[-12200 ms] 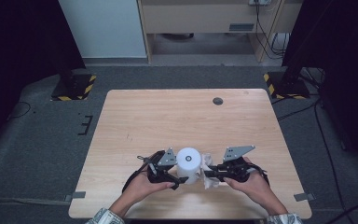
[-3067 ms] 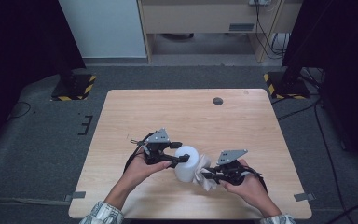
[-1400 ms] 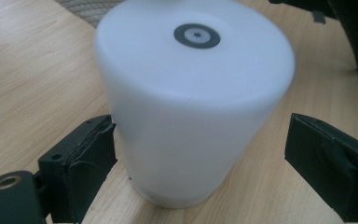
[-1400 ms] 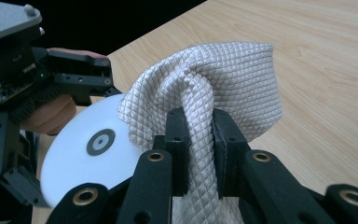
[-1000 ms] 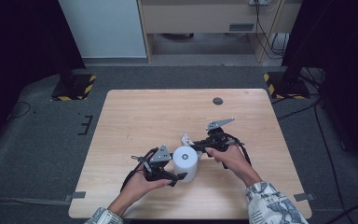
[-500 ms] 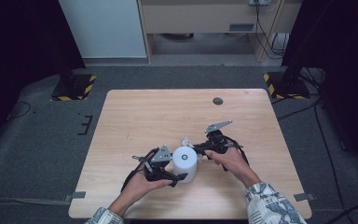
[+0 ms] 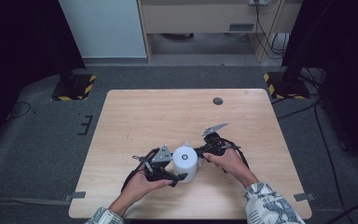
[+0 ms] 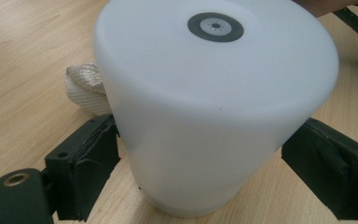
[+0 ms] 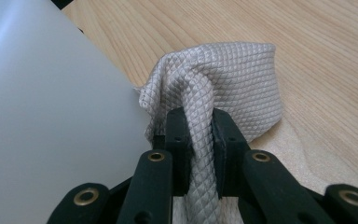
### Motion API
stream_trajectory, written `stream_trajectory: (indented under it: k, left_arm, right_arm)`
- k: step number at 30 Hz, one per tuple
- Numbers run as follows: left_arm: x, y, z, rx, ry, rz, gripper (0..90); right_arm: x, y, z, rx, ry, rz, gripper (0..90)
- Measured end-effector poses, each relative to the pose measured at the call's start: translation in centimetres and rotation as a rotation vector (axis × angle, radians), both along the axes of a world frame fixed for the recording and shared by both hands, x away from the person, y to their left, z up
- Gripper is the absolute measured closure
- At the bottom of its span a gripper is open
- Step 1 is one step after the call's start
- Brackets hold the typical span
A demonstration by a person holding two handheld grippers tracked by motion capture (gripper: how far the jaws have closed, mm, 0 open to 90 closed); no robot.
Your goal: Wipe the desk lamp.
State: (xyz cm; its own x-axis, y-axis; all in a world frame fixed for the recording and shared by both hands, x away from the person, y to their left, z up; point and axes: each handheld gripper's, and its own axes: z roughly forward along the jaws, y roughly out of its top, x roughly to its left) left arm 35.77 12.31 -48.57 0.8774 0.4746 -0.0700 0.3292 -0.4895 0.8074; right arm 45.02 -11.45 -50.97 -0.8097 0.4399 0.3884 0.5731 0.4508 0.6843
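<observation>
White plastic marks the main thing here: a smooth, matt container [image 7: 185, 162] standing upside down on the desk [image 7: 135, 112], near its front edge, between the two hands. In the left gripper view it widens slightly toward the top, and its flat upturned base carries a small dark grey ring with a paler centre; no lettering can be read on it.

The left gripper [image 7: 181, 169] has its jaws spread wide, one black pad [image 8: 89, 161] on each side of the container low down. The pads sit right against the wall, holding it.

The right gripper [image 7: 192, 150] comes in from the other side. Its jaws are pressed together on a fold of beige cloth [image 9: 223, 88], which runs down between the two pads [image 9: 176, 140]. The cloth has a fine quilted diamond weave and carries no label that shows. It is bunched up on the desk and lies against the container's wall on the far side from the person; in the left gripper view a corner of it peeks out from behind the container.

Farther off, a small round dark grommet [image 7: 217, 101] sits in the pale wood near the desk's far edge.
</observation>
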Motion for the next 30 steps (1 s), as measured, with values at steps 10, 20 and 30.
stream_trajectory:
  k: [10,20,30]
  left_arm:
    - [0.1,0.2,0.1,0.002,-0.008,0.014,13.2]
    - [0.1,0.3,0.0,-0.001,-0.006,0.016,14.7]
    - [0.2,0.4,-0.1,-0.009,0.002,0.002,15.8]
  right_arm:
    - [-0.9,-2.0,0.1,0.002,-0.005,-0.023,79.0]
    - [-3.2,-4.2,0.5,0.020,-0.027,-0.027,79.1]
    - [-5.6,-4.5,1.5,0.026,-0.058,0.016,79.1]
